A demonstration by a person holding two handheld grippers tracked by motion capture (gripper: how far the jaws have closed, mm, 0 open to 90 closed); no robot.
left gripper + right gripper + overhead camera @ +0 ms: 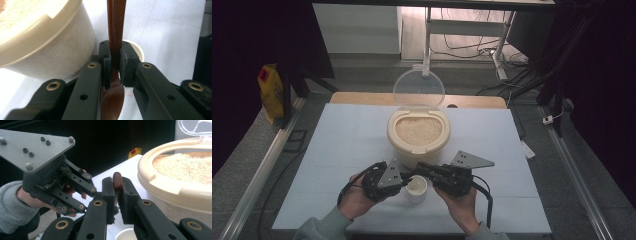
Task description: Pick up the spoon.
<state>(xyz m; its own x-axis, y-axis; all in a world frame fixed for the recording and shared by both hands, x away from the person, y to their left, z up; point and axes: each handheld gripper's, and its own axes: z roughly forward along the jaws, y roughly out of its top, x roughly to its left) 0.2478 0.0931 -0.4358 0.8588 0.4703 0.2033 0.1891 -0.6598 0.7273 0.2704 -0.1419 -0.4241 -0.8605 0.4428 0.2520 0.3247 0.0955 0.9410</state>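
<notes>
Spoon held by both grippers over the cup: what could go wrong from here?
1. Both the left gripper and the right gripper clamp the same brown spoon; if one hand pulls before the other lets go, it may twist or slip.
2. The small white cup sits right below and looks easy to knock over.
3. The open rice container stands close; a swing could bump it.

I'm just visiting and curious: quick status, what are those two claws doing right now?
Left gripper and right gripper both shut on brown spoon. White cup below them. Open rice tub close behind; nothing blocking.
</notes>
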